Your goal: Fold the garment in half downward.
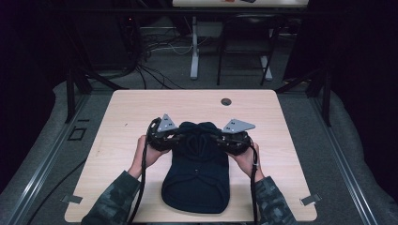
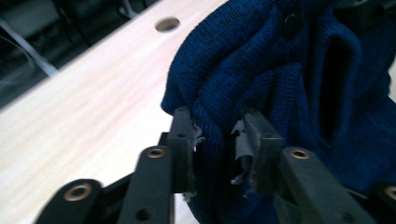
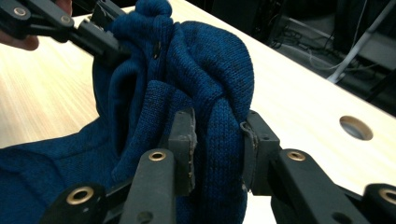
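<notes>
- Two claws are pinching one dark blue knitted sweater [image 1: 197,176] at its far end, one at each side of the bunched cloth.
- A fold of knit is clamped between the jaws of the left claw [image 2: 215,135]; the cloth bulges up and away just beyond its tips, and bare tabletop [image 2: 84,107] lies to its side.
- Another thick fold is clamped between the jaws of the right claw [image 3: 218,135], with the rest of the sweater [image 3: 46,172] trailing down beside it.
- From the right claw's camera, the other claw [image 3: 100,39] is seen gripping the same bundle farther off, across the gathered cloth.
- In the high view, the left claw [image 1: 176,137] and right claw [image 1: 219,138] are held close together with the raised part between them, while the body of the sweater lies flat on the tabletop [image 1: 131,108] behind them, toward the person.
- Judged from this, the grip on both sides is done and the far end is lifted; a fold or spreading of the sweater appears to be left, as nothing is laid over yet.
</notes>
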Action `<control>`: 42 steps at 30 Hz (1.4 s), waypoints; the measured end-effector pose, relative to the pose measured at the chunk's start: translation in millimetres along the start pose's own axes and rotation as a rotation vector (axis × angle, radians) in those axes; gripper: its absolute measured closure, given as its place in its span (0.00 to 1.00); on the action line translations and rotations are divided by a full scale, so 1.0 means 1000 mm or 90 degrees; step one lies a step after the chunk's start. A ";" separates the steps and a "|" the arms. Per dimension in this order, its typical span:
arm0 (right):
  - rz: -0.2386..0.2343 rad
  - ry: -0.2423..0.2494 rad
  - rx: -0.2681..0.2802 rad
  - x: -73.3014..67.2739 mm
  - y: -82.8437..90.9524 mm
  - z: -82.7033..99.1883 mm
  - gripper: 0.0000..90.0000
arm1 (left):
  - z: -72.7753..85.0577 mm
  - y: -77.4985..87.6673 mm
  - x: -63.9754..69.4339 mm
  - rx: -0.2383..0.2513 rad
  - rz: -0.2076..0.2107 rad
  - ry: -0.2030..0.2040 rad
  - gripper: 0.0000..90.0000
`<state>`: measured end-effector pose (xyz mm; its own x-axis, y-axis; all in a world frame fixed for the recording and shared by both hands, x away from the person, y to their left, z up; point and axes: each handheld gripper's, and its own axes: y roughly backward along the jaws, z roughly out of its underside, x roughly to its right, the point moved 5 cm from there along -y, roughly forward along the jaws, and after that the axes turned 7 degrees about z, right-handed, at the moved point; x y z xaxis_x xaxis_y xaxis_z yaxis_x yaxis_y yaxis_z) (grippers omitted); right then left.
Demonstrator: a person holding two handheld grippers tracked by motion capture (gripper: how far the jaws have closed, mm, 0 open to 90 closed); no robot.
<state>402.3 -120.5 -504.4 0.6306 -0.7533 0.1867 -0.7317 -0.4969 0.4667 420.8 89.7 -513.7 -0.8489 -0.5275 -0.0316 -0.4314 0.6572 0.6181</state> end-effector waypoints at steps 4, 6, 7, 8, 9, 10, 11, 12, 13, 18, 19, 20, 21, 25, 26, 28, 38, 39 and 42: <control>-0.010 0.010 0.016 -0.002 0.001 0.000 0.77 | 0.008 -0.004 0.000 -0.003 0.024 0.023 0.71; -0.005 0.018 0.018 -0.002 0.001 0.000 0.77 | 0.009 -0.003 0.000 0.006 0.025 0.020 0.76; -0.010 0.019 0.021 -0.002 0.001 0.001 0.77 | 0.009 -0.002 0.001 0.011 0.023 0.019 0.78; -0.011 0.021 0.023 -0.002 0.001 0.001 0.77 | 0.009 0.000 0.001 0.020 0.018 0.011 0.80; -0.007 0.023 0.026 -0.002 0.002 0.001 0.77 | 0.009 0.001 0.002 0.028 0.012 0.009 0.81; -0.010 0.020 0.028 -0.001 0.002 0.001 0.77 | 0.009 0.002 0.003 0.030 0.002 -0.001 0.81; -0.016 0.018 0.025 -0.001 0.003 0.001 0.76 | 0.009 0.004 0.004 0.037 -0.011 -0.009 0.82; -0.022 0.017 0.027 -0.001 0.003 0.002 0.76 | 0.009 0.005 0.006 0.044 -0.025 -0.019 0.82; -0.034 0.011 0.029 -0.002 0.003 0.002 0.75 | 0.010 0.006 0.007 0.047 -0.038 -0.030 0.82; -0.069 -0.016 0.006 -0.002 0.001 0.010 0.71 | 0.017 0.008 0.015 0.062 -0.070 -0.055 0.83; -0.070 -0.018 0.001 -0.002 0.001 0.011 0.70 | 0.019 0.008 0.016 0.065 -0.076 -0.060 0.83; -0.073 -0.019 -0.006 -0.003 0.001 0.011 0.70 | 0.019 0.007 0.017 0.066 -0.081 -0.068 0.83; -0.072 -0.021 -0.006 -0.003 0.000 0.012 0.70 | 0.019 0.007 0.017 0.066 -0.086 -0.074 0.83; -0.057 -0.008 0.011 -0.003 0.002 0.011 0.74 | 0.019 0.009 0.015 0.086 -0.076 -0.057 0.83; -0.049 -0.003 0.015 -0.003 0.002 0.010 0.75 | 0.019 0.008 0.015 0.085 -0.068 -0.051 0.83; -0.037 0.008 0.028 -0.004 0.003 0.010 0.77 | 0.020 0.008 0.014 0.083 -0.052 -0.037 0.82; -0.014 0.036 0.053 -0.006 0.003 0.011 0.78 | 0.026 0.004 0.014 0.064 0.029 0.032 0.77; -0.018 0.036 0.052 -0.006 0.003 0.011 0.78 | 0.026 0.004 0.014 0.068 0.024 0.027 0.79; -0.023 0.029 0.044 -0.005 0.004 0.012 0.75 | 0.026 0.006 0.016 0.082 0.004 0.011 0.84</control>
<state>393.5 -123.6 -513.8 0.6667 -0.7148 0.2114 -0.7236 -0.5525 0.4137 396.9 99.1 -530.7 -0.8470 -0.5314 -0.0138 -0.4626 0.7241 0.5115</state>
